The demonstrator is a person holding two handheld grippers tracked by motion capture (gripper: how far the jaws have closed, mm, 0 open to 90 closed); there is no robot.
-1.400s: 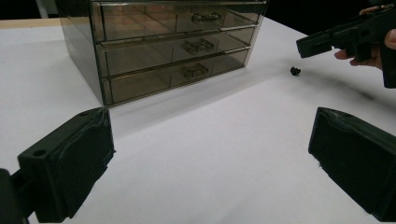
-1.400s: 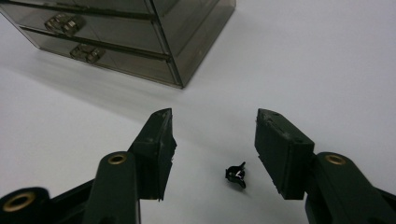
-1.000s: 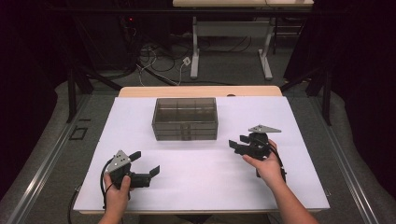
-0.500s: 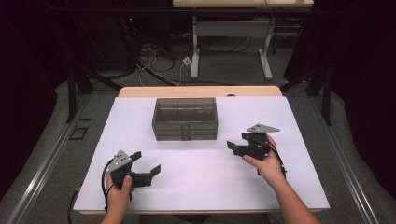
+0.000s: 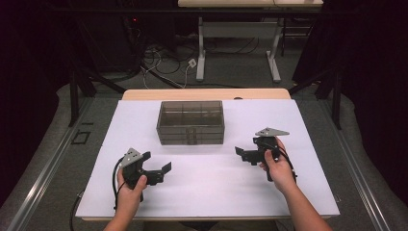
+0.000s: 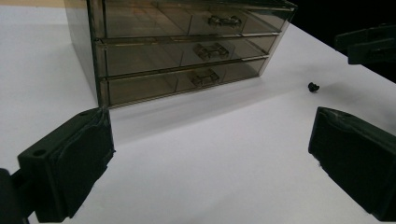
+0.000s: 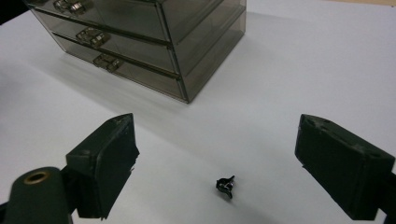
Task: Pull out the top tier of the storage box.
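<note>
A smoky see-through drawer box (image 5: 190,122) with three drawers, all pushed in, stands at the table's middle back; its drawer fronts (image 6: 187,51) face me. A tiny black part (image 7: 225,185) lies loose on the white table, seen farther off in the left gripper view (image 6: 312,86). My right gripper (image 7: 224,158) has just been opening its jaws; they stand wide apart on either side of that part without touching it. It sits right of the box (image 5: 250,151). My left gripper (image 5: 158,161) is open and holds nothing, low at the front left, pointing at the box (image 6: 210,158).
The white table top (image 5: 211,192) spreads between the two hands. A wooden edge (image 5: 207,94) runs behind the box. Beyond it are cables on the floor (image 5: 163,62) and a desk frame (image 5: 235,33).
The right gripper's jaws stand wider apart than a second ago. Both hands have hardly shifted.
</note>
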